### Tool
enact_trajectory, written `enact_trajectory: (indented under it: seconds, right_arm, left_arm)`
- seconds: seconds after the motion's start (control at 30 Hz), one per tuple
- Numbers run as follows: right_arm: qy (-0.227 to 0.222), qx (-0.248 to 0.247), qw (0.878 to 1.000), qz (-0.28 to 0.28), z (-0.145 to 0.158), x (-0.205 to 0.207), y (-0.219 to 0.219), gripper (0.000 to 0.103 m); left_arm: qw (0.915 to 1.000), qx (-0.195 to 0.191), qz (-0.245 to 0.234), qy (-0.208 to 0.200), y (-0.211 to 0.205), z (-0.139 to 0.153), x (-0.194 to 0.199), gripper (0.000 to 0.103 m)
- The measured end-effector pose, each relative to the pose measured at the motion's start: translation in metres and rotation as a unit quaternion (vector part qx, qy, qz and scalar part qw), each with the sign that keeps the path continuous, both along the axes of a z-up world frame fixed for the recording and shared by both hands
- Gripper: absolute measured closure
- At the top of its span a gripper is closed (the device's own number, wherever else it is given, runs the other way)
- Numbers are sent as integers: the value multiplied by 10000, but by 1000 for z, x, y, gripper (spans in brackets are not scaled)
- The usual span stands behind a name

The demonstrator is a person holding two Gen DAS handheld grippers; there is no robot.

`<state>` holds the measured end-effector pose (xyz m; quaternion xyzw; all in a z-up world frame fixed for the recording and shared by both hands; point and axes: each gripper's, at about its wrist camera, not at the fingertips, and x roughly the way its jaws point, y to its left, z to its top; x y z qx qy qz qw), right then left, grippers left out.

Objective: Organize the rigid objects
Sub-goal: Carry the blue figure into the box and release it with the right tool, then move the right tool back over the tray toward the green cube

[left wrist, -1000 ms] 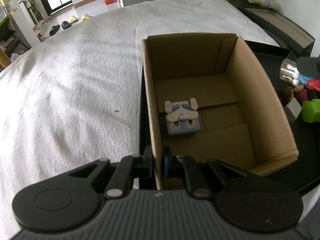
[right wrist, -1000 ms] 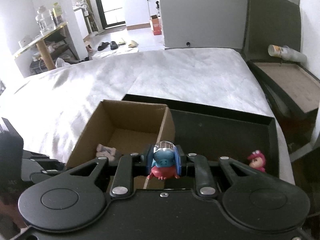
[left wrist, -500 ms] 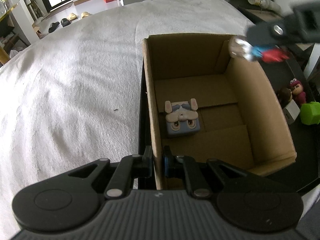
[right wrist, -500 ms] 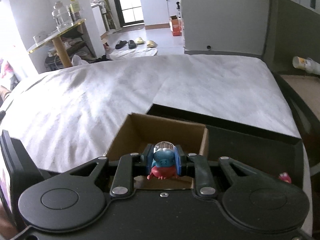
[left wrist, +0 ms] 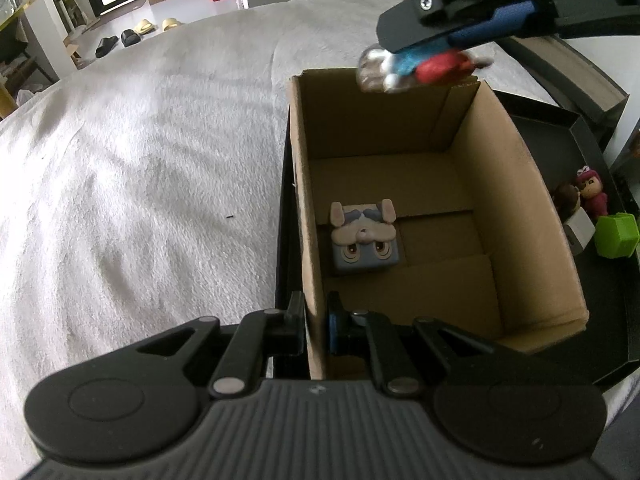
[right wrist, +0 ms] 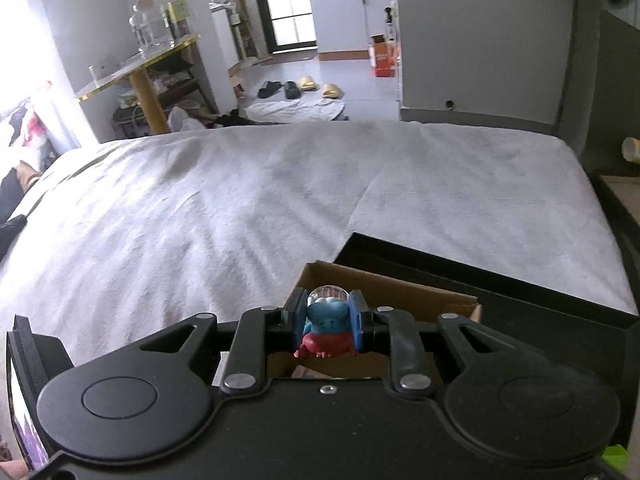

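Observation:
A brown cardboard box [left wrist: 516, 216] stands open in a black tray [left wrist: 592, 152] on a white bedspread. A grey-blue cube toy with a rabbit face [left wrist: 364, 236] lies on the box floor. My left gripper [left wrist: 316, 320] is shut on the box's near left wall. In the right wrist view my right gripper [right wrist: 326, 322] is shut on a blue and red figure with a clear dome [right wrist: 326, 320]. That same figure [left wrist: 404, 66] hangs above the box's far wall [right wrist: 384, 284] in the left wrist view.
Beside the box, in the tray, stand a pink figure [left wrist: 594, 196], a brown-haired figure [left wrist: 566, 200], a white block [left wrist: 578, 232] and a green block [left wrist: 616, 234]. The white bedspread [left wrist: 140, 180] spreads wide to the left. A dark shelf edges the bed's right side.
My right gripper has carried the blue and red figure leftward from over the tray to above the box's far wall. My left gripper has kept its hold on the box wall.

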<state>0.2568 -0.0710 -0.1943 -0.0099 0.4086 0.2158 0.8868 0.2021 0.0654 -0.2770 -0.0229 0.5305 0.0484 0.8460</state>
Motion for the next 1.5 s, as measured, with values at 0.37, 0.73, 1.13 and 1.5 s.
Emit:
enact_trajectory:
  seconds: [0.37,0.73,1.13,1.5]
  right_arm:
    - [86,180,9989,-415,7,-16,-47,72]
    - [208,196,9966,-778,7,-48,-93,62]
    - [282,341,9907,-1287,7,-64,-141,57]
    - [335,341,9846,-1681,0,-77,-181,51]
  left_arm:
    - [9999,108,15,52,-2,-1,1,93]
    - [9997,204,123,87,-7,-1,2,93]
    - [9996,196,213,45,-7,1,2,93]
    - [9992,240,321,49,-8,0,3,93]
